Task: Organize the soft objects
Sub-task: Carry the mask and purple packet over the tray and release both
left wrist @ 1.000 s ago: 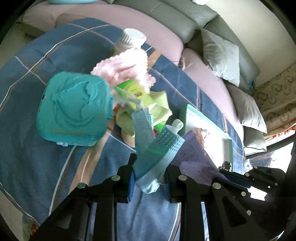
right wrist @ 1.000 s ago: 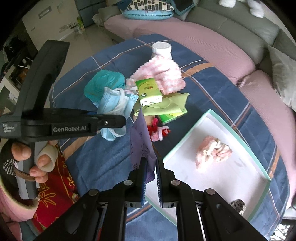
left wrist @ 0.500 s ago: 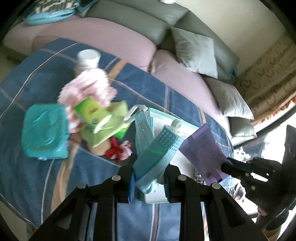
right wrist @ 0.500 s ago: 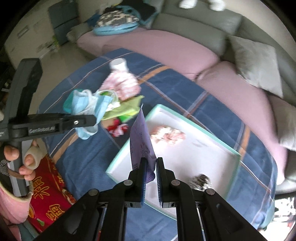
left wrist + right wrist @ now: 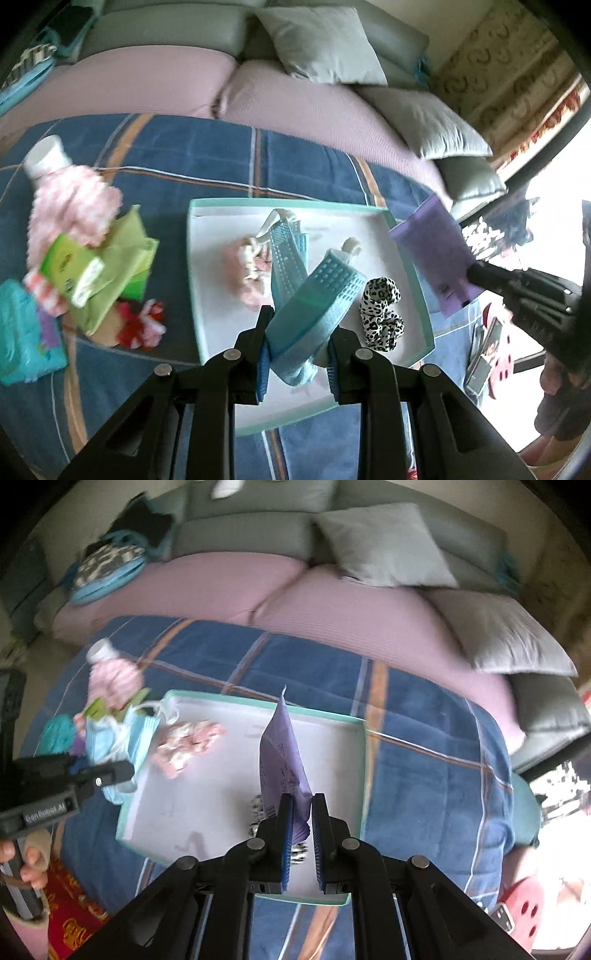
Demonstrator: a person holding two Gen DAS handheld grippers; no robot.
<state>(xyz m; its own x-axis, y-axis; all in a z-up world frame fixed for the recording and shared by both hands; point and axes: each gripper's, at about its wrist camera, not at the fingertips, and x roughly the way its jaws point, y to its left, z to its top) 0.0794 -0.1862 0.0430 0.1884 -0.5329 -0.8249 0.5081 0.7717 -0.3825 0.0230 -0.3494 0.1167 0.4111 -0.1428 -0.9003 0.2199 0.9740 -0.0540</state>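
My left gripper (image 5: 297, 332) is shut on a light blue face mask (image 5: 314, 295), which hangs over the white tray (image 5: 199, 280) with a teal rim. My right gripper (image 5: 302, 812) is shut on a thin purple packet (image 5: 282, 753) that stands upright above the same tray (image 5: 221, 794). In the tray lie a pink-and-white scrunchie (image 5: 243, 269) and a leopard-print scrunchie (image 5: 380, 314). In the right wrist view the left gripper (image 5: 122, 771) holds the mask (image 5: 122, 738) at the tray's left edge. In the left wrist view the right gripper (image 5: 476, 273) holds the packet (image 5: 436, 254) at the tray's right edge.
Left of the tray on the blue plaid cloth (image 5: 207, 155) lie a fluffy pink cloth (image 5: 70, 206), a white-capped bottle (image 5: 44, 155), green tissue packs (image 5: 103, 273), a red scrunchie (image 5: 142, 325) and a teal pouch (image 5: 18, 328). A pink sofa (image 5: 332, 605) with grey cushions lies behind.
Both grippers have swung right from over the pile to above the tray, carrying the mask and the purple packet. Both wrists have rolled.
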